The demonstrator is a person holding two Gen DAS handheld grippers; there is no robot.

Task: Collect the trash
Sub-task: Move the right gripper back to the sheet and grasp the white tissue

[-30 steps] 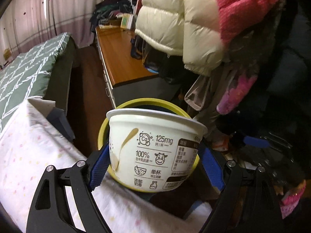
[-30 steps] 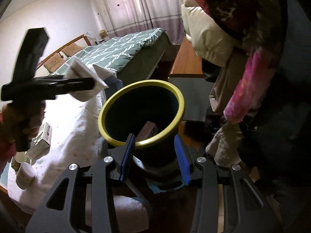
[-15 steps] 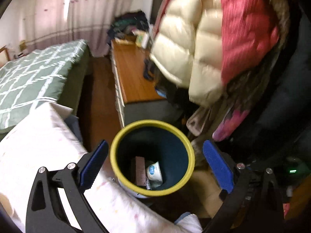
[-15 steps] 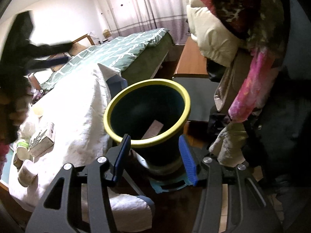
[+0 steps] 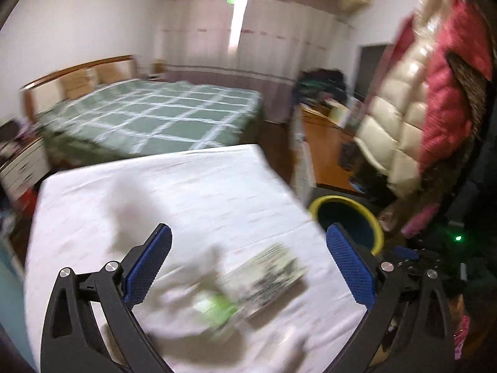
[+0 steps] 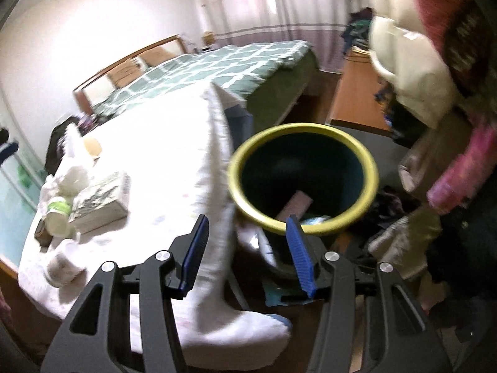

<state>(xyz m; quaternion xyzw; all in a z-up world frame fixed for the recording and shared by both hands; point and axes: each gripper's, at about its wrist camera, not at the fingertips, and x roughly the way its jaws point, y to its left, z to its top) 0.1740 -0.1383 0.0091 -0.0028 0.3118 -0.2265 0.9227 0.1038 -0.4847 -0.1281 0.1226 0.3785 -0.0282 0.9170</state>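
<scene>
**Empty fingers over a pile of light litter**

The left gripper [image 5: 248, 264] has its fingers [image 5: 149, 261] spread wide with nothing between them, held above the white-covered counter [image 5: 155, 192]. Just beyond them lies the trash: a flat printed box [image 5: 270, 273] and, touching its near end, a small green-and-white pot [image 5: 217, 307], both blurred. The right gripper [image 6: 245, 248] is also empty, its fingers [image 6: 298, 248] moderately apart, aimed at the yellow-rimmed bin [image 6: 303, 180] that stands off the counter's edge; the bin already holds a pinkish carton [image 6: 295, 202] and other scraps.

From the right view the pile reads better: the box [image 6: 99, 199] flanked by the pot [image 6: 57, 214], crumpled tissue [image 6: 73, 177] and a pale cup on its side [image 6: 60, 267].

All of it looks light. The box is probably thin card, stiff along its edges but crushable across its broad faces, so the long narrow sides are the place to pinch. The pots are likely smooth plastic, apt to slip or roll; taking them across the body near the rim seems safest. The tissue is soft and will bunch anywhere.
</scene>
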